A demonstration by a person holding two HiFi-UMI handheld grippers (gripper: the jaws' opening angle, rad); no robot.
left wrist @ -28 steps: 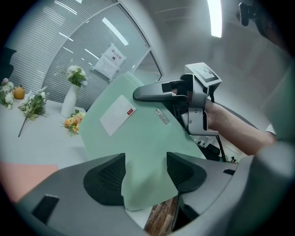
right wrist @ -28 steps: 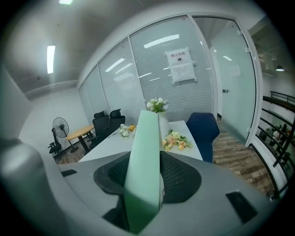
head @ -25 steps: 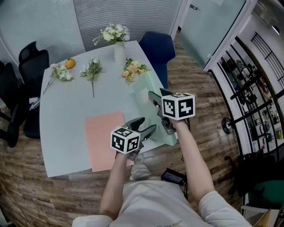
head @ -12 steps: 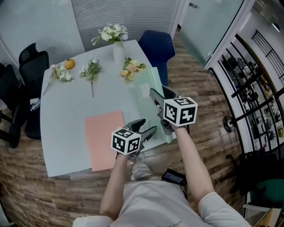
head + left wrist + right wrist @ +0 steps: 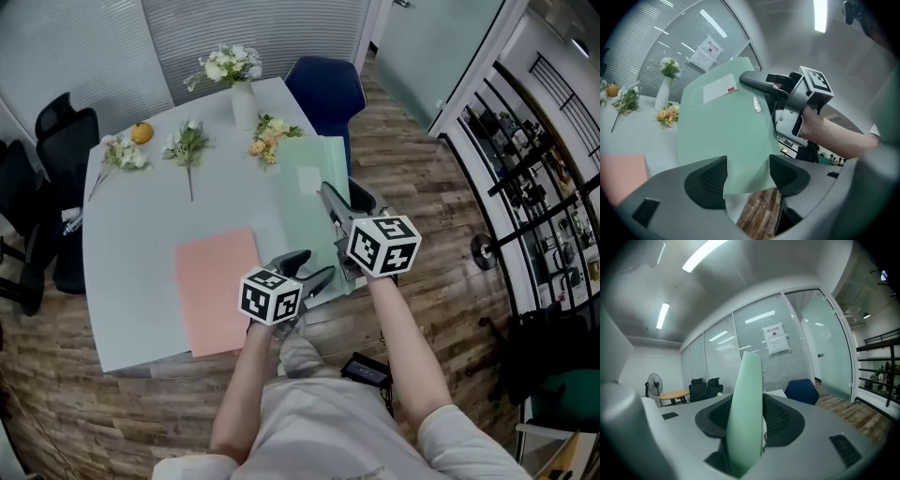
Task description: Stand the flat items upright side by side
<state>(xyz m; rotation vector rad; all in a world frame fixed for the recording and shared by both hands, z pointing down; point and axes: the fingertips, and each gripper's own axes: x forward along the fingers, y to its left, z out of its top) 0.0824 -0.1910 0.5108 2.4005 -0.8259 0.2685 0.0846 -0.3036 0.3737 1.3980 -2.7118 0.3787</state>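
A pale green folder (image 5: 305,202) is raised off the table's right side, and my right gripper (image 5: 337,202) is shut on its near right edge. In the right gripper view the folder (image 5: 746,399) stands edge-on between the pads. In the left gripper view its broad face (image 5: 722,126) leans up toward me, with the right gripper (image 5: 757,82) clamped on its upper edge. My left gripper (image 5: 307,267) is open at the folder's lower corner, and its pads (image 5: 708,180) do not press on the sheet. A pink folder (image 5: 214,291) lies flat on the table.
The grey table (image 5: 131,244) carries a white vase of flowers (image 5: 242,98), loose flower sprigs (image 5: 187,145), a bouquet (image 5: 267,136) and an orange (image 5: 141,133). A blue chair (image 5: 328,89) stands at the far right corner and black chairs (image 5: 42,169) to the left. Wooden floor lies below the near edge.
The right gripper has swung with the green folder, and more of the folder's face now shows. The left gripper has edged a little toward the folder's lower corner.
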